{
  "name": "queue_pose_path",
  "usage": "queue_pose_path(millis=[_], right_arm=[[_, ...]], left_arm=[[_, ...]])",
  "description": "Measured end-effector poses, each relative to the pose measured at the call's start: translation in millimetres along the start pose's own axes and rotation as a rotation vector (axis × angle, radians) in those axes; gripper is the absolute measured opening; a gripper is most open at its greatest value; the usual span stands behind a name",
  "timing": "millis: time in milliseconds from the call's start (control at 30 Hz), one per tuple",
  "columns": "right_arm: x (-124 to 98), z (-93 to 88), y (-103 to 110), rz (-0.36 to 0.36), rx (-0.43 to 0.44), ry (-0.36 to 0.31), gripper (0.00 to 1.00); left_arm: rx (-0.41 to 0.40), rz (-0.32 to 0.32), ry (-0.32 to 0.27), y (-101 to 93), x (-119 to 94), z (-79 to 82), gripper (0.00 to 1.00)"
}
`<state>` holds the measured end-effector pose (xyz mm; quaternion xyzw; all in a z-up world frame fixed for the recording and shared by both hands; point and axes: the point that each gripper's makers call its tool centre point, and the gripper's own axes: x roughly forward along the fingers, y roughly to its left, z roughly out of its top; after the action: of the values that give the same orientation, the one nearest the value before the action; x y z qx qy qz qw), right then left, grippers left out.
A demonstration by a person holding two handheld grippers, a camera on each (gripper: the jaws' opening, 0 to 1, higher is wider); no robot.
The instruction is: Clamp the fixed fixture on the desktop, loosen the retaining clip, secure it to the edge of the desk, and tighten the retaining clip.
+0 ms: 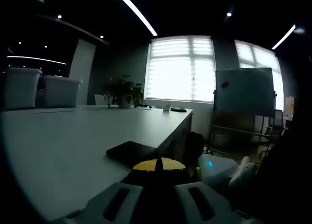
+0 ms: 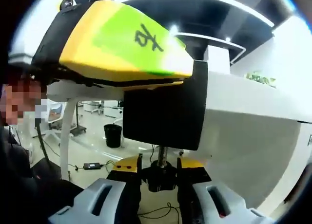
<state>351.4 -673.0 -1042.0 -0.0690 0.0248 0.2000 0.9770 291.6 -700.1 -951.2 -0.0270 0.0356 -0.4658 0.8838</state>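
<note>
Holding steady at the desk [image 1: 73, 146] edge: left gripper [image 1: 158, 166] with yellow pads drawn together to a thin seam, apparently pinching the upper part of the clamp [image 1: 130, 152], whose flat black top plate lies on the desk surface just inside the edge. Likely kept there to stop the clamp sliding or twisting while the screw is worked from below.

Seen from under the desk in the right gripper view: black clamp body wrapped around the desk edge, threaded screw [image 2: 162, 153] hanging straight down from it, black knob [image 2: 160, 177] at the screw's lower end. Right gripper [image 2: 159, 174] closed on that knob, one jaw on each side, lined up with the screw so that a roll of the wrist would turn it. Approached from beneath the desk because the knob is reachable nowhere else.

Judging by the placement: clamp already seated on the desk edge, tightening the step in hand. How firmly the screw bears against the desk's underside, hidden behind the clamp body, impossible to tell.
</note>
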Motion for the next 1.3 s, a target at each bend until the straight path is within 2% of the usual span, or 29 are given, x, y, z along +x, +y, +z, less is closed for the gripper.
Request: queue_pose_path(millis=[133,200,333,367,433,500,667,700,767,833,933,967,1033,1067,1100,1133,1167,1200,1267,1300], right_arm=[[0.3,0.1,3.5,0.088,0.007,0.002,0.25],[-0.3,0.2,6.9,0.162,0.013,-0.006,0.25],[-1.6,0.4,13.6,0.355,-0.006,-0.005,0.25],[-3.4,1.1,17.8,0.437,-0.025,-0.016,0.25],[-4.9,0.7,19.0,0.536,-0.066,-0.02,0.25],[-6.6,0.5,23.7,0.634,-0.039,-0.003,0.25],[-9.4,1.0,30.6,0.766,-0.047,0.02,0.25],[-13.7,6.9,38.6,0.809,-0.115,-0.045,0.25],[-16.6,4.1,37.2,0.779,-0.094,-0.027,0.25],[-13.9,0.9,32.4,0.737,-0.006,0.014,0.26],[-13.3,1.0,25.6,0.621,-0.013,-0.011,0.26],[-14.8,-1.6,23.5,0.581,-0.018,0.002,0.27],[-8.8,-7.1,14.0,0.491,0.004,0.019,0.28],[-8.3,-8.3,9.9,0.437,-0.032,0.02,0.31],[-8.3,-8.6,2.9,0.352,-0.032,0.021,0.34],[-7.9,-11.5,0.2,0.299,-0.048,0.025,0.34],[-11.1,-14.6,-6.3,0.201,-0.001,0.039,0.36],[-12.9,-14.7,-7.3,0.139,0.04,0.033,0.38],[-16.7,-10.8,-7.6,0.048,0.1,-0.014,0.44],[-17.6,-11.2,-4.4,0.033,0.086,-0.023,0.49]], left_arm=[[0.002,-0.001,0.0,-0.1,-0.2,0.1,0.01],[0.004,-0.004,0.003,-0.1,-0.3,0.2,0.01],[0.006,0.0,0.001,0.1,-0.4,0.3,0.01],[0.006,0.001,0.002,-0.1,-0.5,0.5,0.01],[0.014,-0.001,0.01,-0.5,-0.5,0.1,0.01],[0.009,-0.003,0.009,-0.5,-0.6,-0.1,0.01],[0.02,0.001,0.02,-0.9,-0.5,-0.6,0.01],[0.021,0.001,0.024,-1.2,-0.5,-0.8,0.01],[0.025,0.001,0.032,-1.4,-0.3,-1.2,0.01],[0.022,0.001,0.033,-1.3,-0.3,-1.3,0.01],[0.019,0.002,0.033,-1.5,-0.2,-1.3,0.01],[0.014,0.004,0.03,-1.5,-0.1,-1.2,0.01],[0.016,0.005,0.029,-2.0,-0.1,-1.4,0.01],[0.02,0.004,0.03,-2.0,-0.1,-1.5,0.01],[0.014,0.001,0.033,-2.0,-0.1,-1.2,0.01],[0.013,0.001,0.035,-2.1,0.0,-1.3,0.01],[0.019,0.003,0.038,-2.4,-0.2,-1.6,0.01],[0.02,0.006,0.038,-2.2,-0.1,-1.7,0.01],[0.016,0.011,0.034,-2.4,-0.2,-1.5,0.01],[0.015,0.011,0.033,-2.6,-0.4,-1.5,0.01]])
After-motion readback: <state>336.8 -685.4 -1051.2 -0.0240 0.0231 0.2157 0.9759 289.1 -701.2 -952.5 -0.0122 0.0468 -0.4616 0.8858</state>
